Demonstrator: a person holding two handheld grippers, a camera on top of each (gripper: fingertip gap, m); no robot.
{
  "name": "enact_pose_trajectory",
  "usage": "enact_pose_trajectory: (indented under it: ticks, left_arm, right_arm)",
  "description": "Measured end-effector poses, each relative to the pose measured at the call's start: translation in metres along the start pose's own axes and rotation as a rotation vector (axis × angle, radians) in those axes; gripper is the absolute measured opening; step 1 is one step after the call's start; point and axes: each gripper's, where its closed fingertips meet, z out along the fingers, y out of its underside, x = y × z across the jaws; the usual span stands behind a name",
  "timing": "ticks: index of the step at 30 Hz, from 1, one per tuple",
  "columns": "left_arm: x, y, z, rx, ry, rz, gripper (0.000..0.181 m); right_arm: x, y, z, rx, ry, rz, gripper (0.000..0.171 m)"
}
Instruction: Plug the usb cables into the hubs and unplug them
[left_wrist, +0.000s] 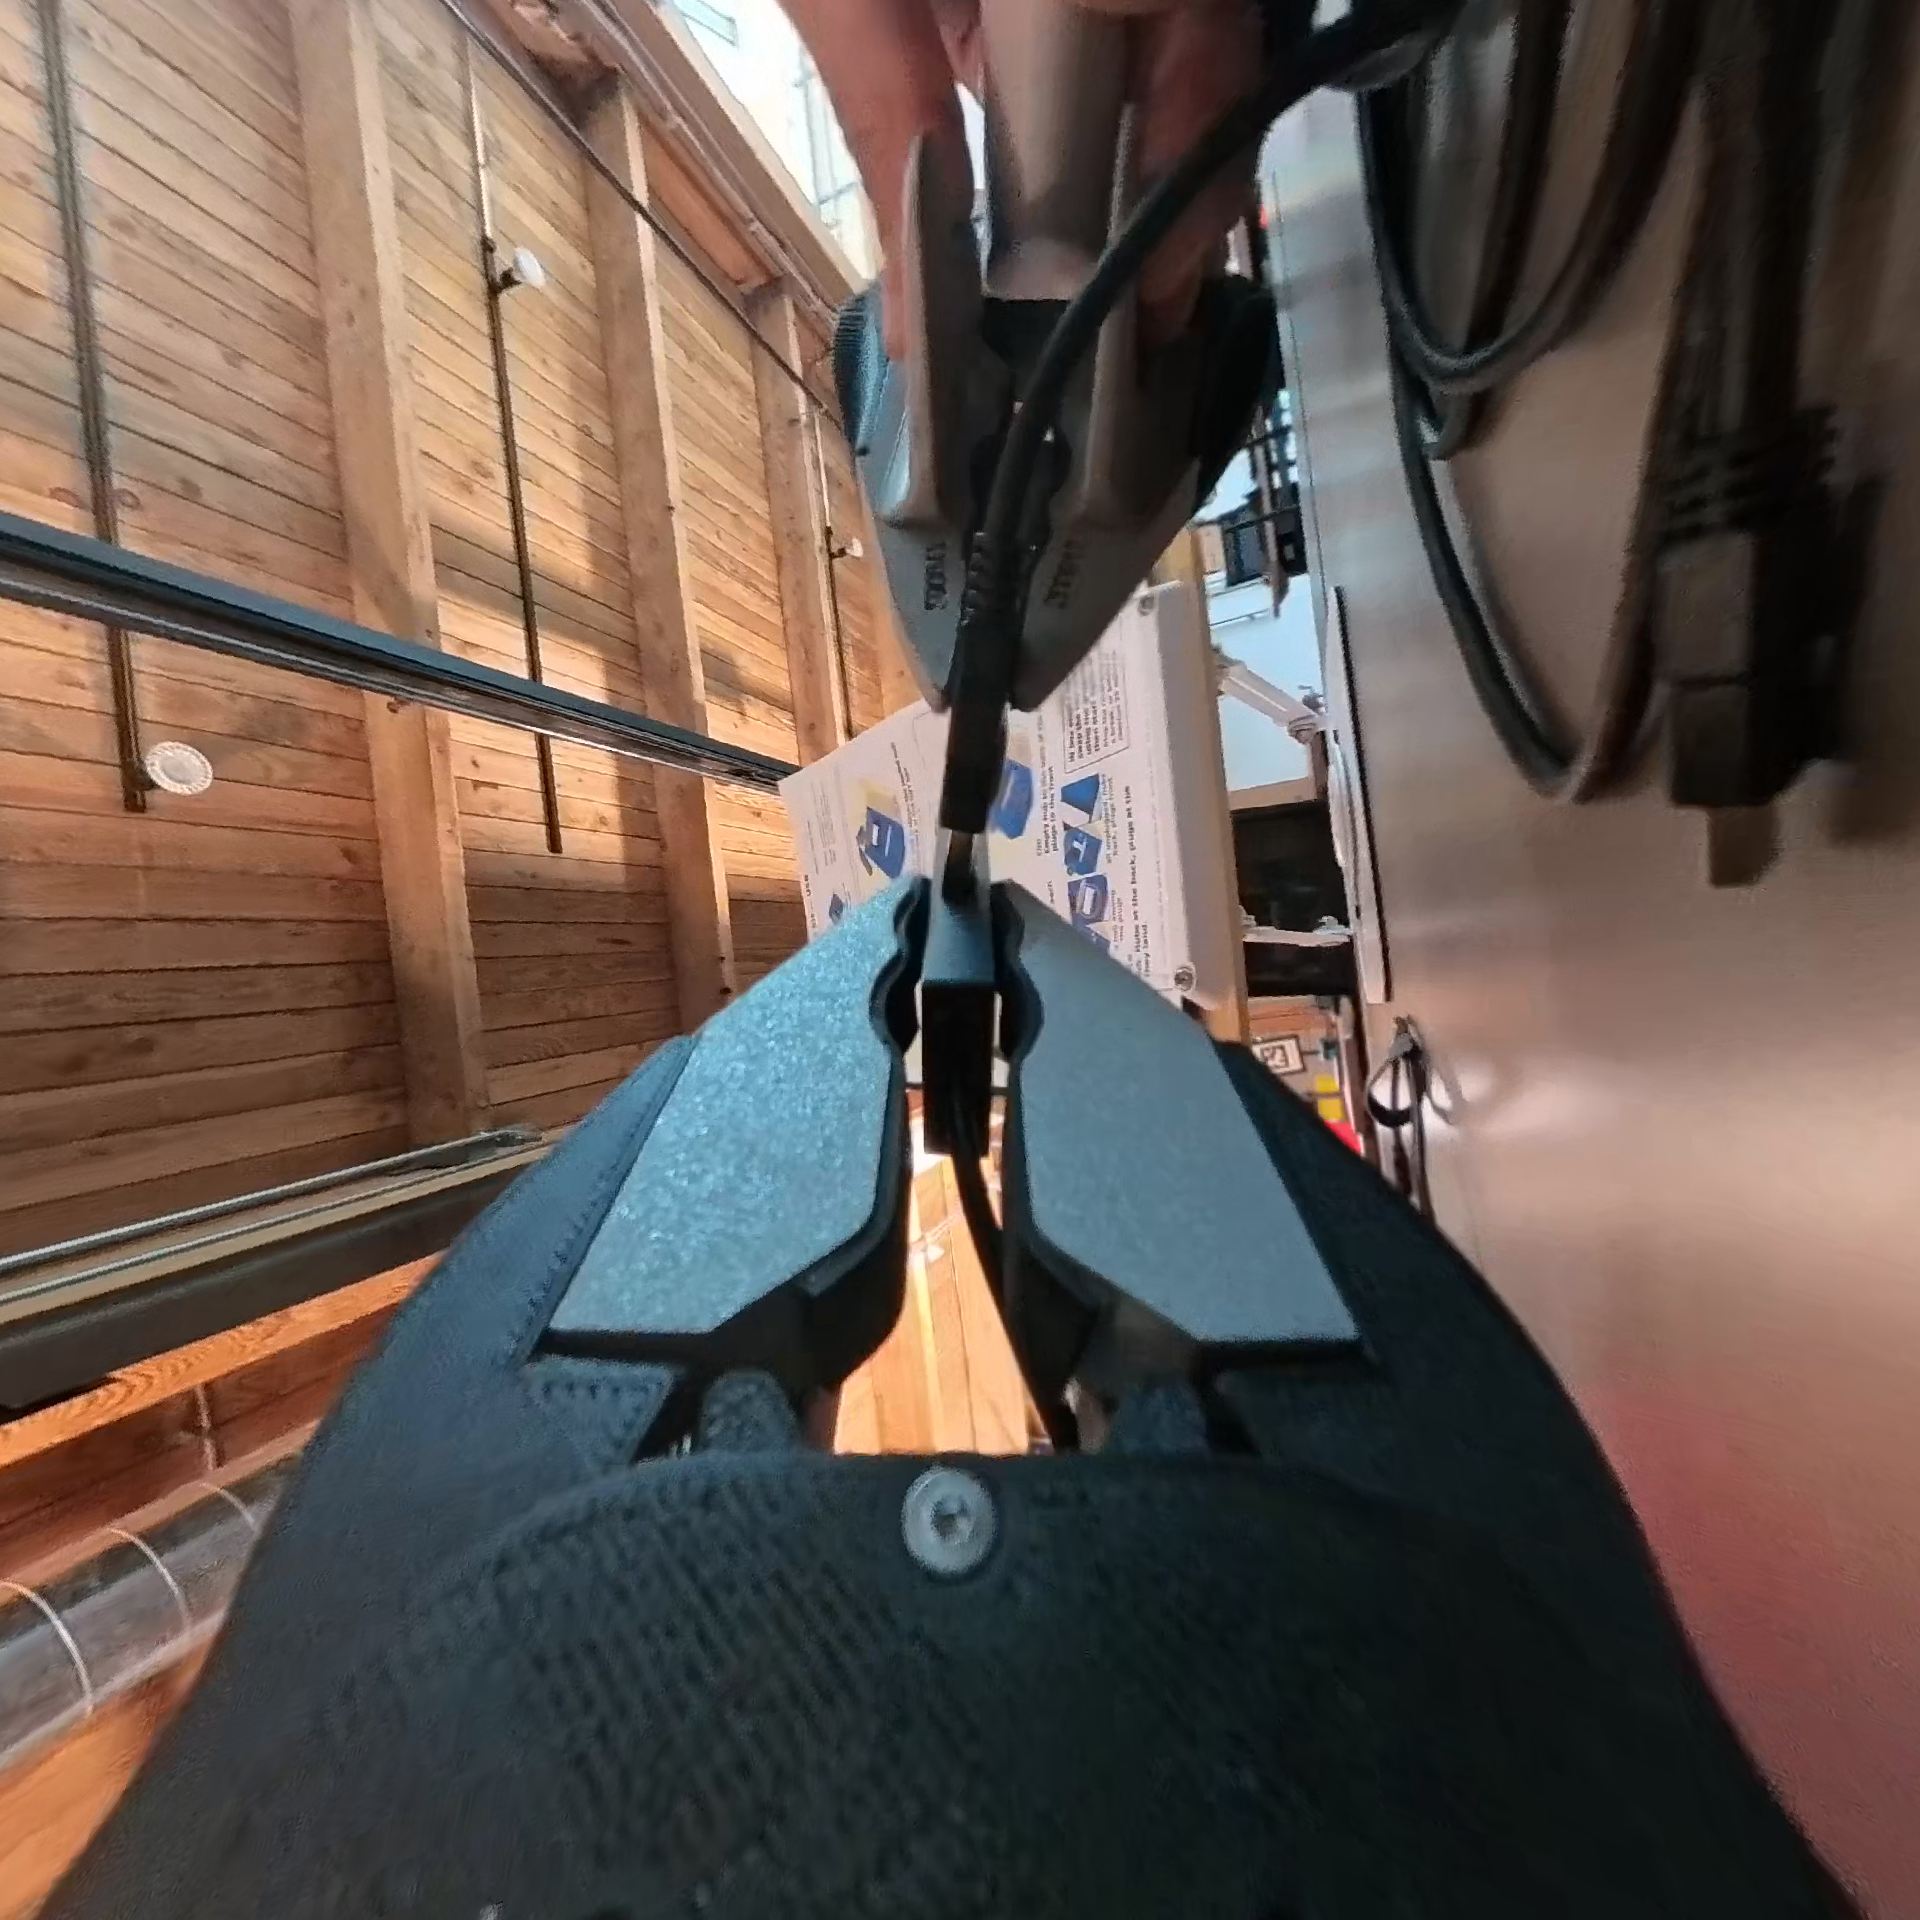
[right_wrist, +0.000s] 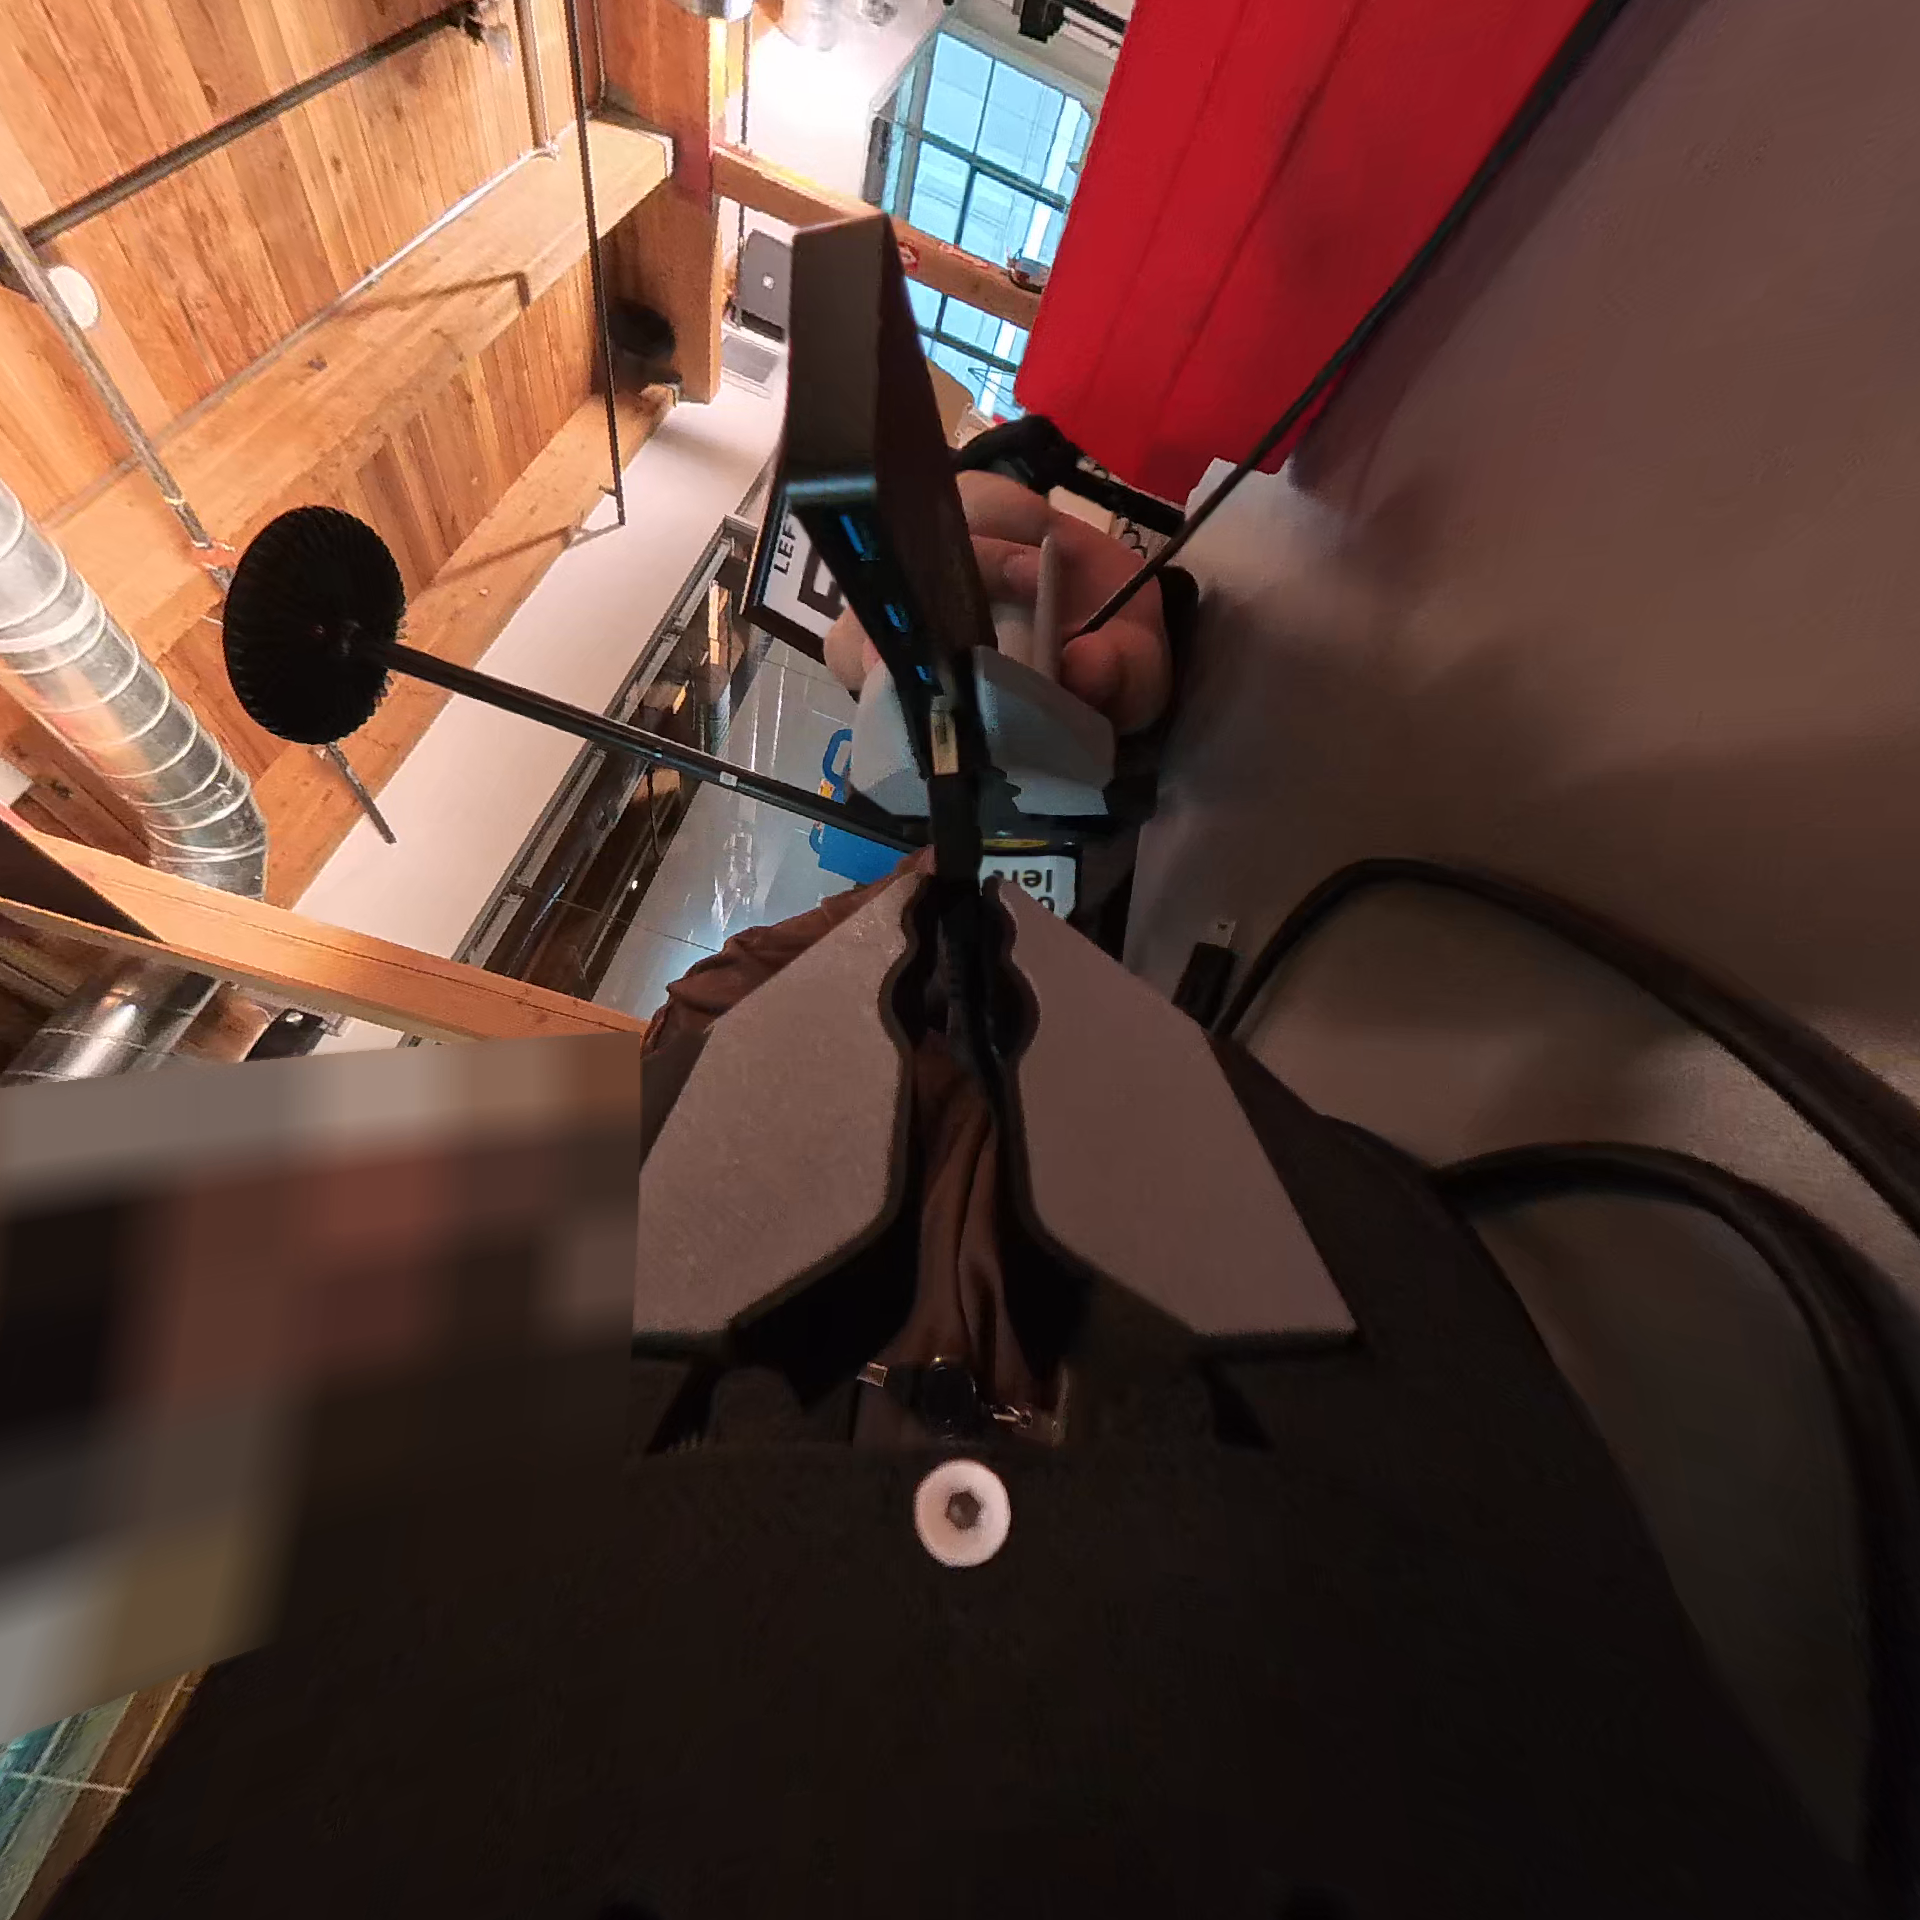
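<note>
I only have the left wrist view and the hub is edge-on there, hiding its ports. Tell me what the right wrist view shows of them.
Observer: The hub shows a row of blue ports along its narrow side.
Operator: Say which port the plug is at.
Observer: The plug meets the port nearest the right gripper; the blue ports beyond it look empty.
Operator: Report what is behind the hub.
Observer: A hand, and a red cloth farther back.

Converted loft workshop: timber plank ceiling (left_wrist: 260, 520) at 9 o'clock, exposed metal duct (right_wrist: 114, 707), grid-paned window (right_wrist: 987, 135) at 12 o'clock, instruction poster (left_wrist: 1122, 790).
</note>
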Motion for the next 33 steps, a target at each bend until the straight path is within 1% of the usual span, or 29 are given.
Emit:
enact_pose_trajectory:
  ticks: [1,5,8,9,12,15,20,24,27,33]
  left_arm:
    - [0.003,0.0,-0.001,0.004,0.011,0.011,0.01]
    - [0.0,-0.004,-0.011,0.068,0.009,-0.038,0.009]
    - [-0.004,-0.002,-0.01,0.048,0.002,-0.078,0.009]
    - [-0.004,-0.002,-0.01,0.045,0.005,-0.08,0.009]
    - [-0.002,-0.005,-0.011,0.059,0.011,-0.066,0.009]
    - [-0.004,-0.005,-0.012,0.069,0.018,-0.115,0.009]
    - [-0.001,-0.001,-0.012,0.039,0.032,-0.102,0.009]
    - [0.006,0.001,-0.01,0.009,0.06,-0.07,0.009]
    - [0.007,0.005,-0.008,-0.019,0.083,-0.107,0.009]
    - [0.01,0.002,-0.01,-0.019,0.122,-0.161,0.008]
  right_arm:
    - [0.002,0.0,0.0,-0.003,0.009,0.004,0.007]
    - [0.0,0.01,0.009,-0.071,-0.014,0.003,0.007]
    - [-0.003,0.009,0.012,-0.066,-0.044,0.007,0.006]
    - [-0.003,0.008,0.011,-0.063,-0.052,0.013,0.004]
    - [-0.002,0.009,0.008,-0.074,-0.051,0.02,0.006]
    - [-0.002,0.005,0.005,-0.048,-0.038,0.005,0.006]
    - [0.002,-0.001,0.007,-0.029,0.022,-0.054,0.006]
    - [0.006,-0.003,0.011,-0.015,0.031,-0.052,0.005]
    - [0.005,-0.009,0.01,0.032,0.02,-0.043,0.005]
    - [0.006,-0.012,0.008,0.04,0.005,-0.035,0.004]
